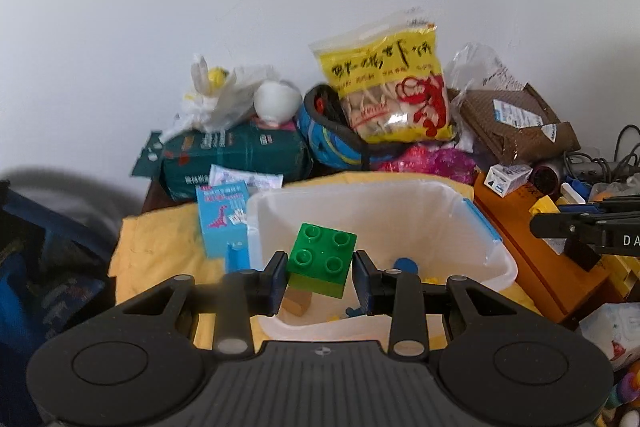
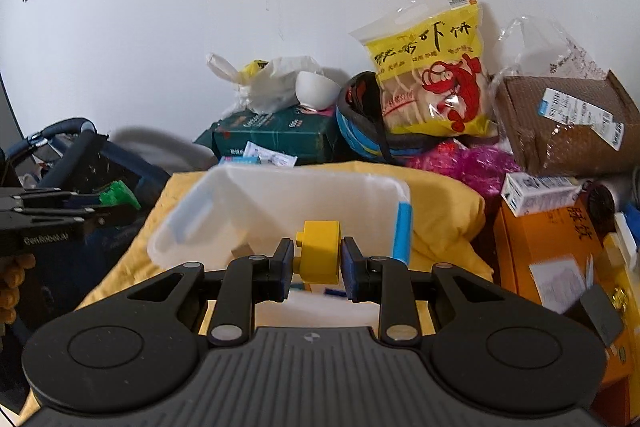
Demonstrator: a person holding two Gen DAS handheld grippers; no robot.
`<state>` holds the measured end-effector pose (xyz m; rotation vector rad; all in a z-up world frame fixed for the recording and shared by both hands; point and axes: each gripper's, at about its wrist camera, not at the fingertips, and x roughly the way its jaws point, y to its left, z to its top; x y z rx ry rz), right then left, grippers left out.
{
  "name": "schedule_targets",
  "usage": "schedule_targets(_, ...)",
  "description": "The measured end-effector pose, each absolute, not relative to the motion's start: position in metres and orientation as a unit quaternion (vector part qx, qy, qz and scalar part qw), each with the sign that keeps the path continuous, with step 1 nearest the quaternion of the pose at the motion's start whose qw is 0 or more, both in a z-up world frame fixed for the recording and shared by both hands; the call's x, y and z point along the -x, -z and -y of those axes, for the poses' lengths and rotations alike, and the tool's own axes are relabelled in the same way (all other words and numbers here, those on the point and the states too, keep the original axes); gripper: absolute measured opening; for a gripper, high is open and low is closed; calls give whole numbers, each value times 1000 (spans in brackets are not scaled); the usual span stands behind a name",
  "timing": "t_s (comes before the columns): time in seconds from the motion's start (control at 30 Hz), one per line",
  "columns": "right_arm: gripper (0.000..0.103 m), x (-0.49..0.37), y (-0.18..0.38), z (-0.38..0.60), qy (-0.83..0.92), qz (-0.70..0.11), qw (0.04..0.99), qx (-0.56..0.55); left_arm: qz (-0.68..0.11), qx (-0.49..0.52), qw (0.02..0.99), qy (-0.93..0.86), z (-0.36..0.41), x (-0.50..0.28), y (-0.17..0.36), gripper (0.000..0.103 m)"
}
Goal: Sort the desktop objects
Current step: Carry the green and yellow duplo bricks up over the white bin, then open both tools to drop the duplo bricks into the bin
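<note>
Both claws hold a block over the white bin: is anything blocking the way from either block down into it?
Nothing visible. The green block in the left claw and the yellow block in the right claw both hang over the open, lidless bin, with only a few small pieces at its bottom.

bin (image 1: 492, 263) on cloth (image 1: 160, 247) | snack bag (image 1: 392, 87) behind bin | small box (image 1: 222, 217) left of bin
</note>
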<state>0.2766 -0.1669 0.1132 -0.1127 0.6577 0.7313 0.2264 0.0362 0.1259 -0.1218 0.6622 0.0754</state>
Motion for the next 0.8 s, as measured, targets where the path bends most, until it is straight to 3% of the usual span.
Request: schedule_targets(0.8, 28, -337, -115, 113, -350, -400, 845, 56, -397, 73, 914, -25, -39, -294, -126, 39)
